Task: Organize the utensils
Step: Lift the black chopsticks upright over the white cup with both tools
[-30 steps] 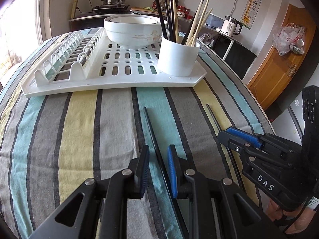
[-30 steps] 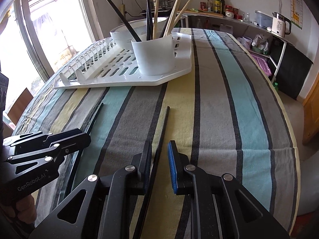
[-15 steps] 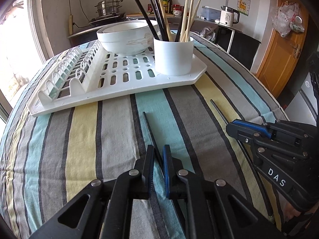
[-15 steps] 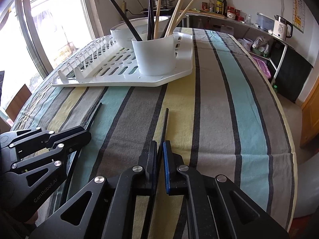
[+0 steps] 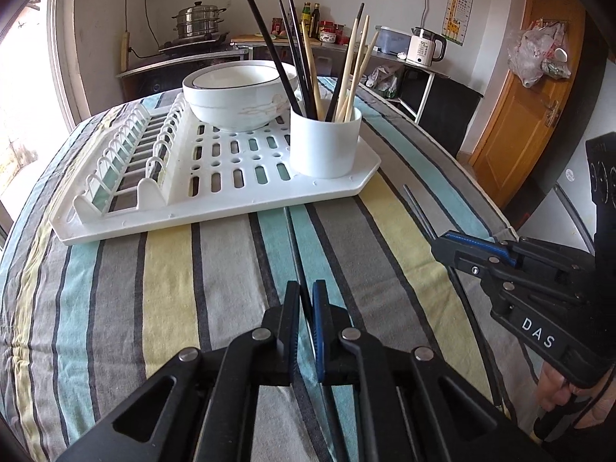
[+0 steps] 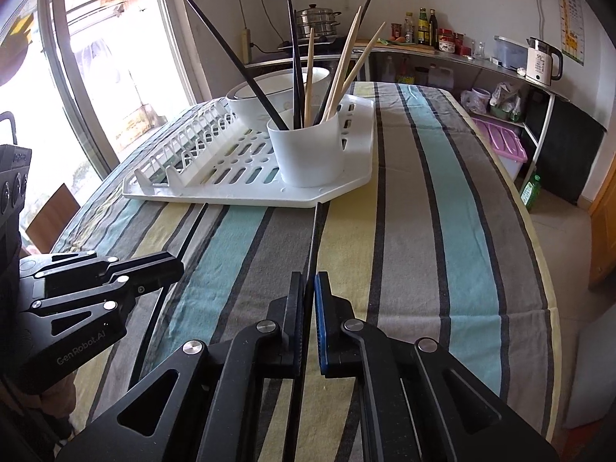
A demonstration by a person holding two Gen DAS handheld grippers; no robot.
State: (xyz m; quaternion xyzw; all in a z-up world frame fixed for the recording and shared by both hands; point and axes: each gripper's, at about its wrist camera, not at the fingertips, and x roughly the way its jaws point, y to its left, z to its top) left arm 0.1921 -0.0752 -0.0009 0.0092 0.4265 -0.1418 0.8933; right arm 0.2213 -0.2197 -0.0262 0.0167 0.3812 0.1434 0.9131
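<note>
My left gripper [image 5: 306, 288] is shut on a black chopstick [image 5: 293, 242], which sticks out ahead toward the white drying rack [image 5: 215, 177]. My right gripper [image 6: 309, 281] is likewise shut on a second black chopstick [image 6: 315, 231], lifted off the striped cloth. A white utensil cup [image 5: 325, 142] stands on the rack's near right corner with several black and wooden chopsticks upright in it. In the left wrist view the right gripper [image 5: 442, 240] shows at the right with its chopstick [image 5: 417, 210]. The left gripper [image 6: 173, 265] appears at the left of the right wrist view.
A white bowl [image 5: 238, 92] sits on the rack behind the cup. The striped tablecloth [image 6: 442, 231] covers the round table, whose edge drops off at the right. A counter with a kettle [image 5: 425, 46] and a pot [image 5: 198, 21] stands beyond, and an orange door [image 5: 527, 96] at right.
Both grippers closed on the chopsticks that lay on the cloth and lifted them slightly; the rack and cup now sit lower in both views.
</note>
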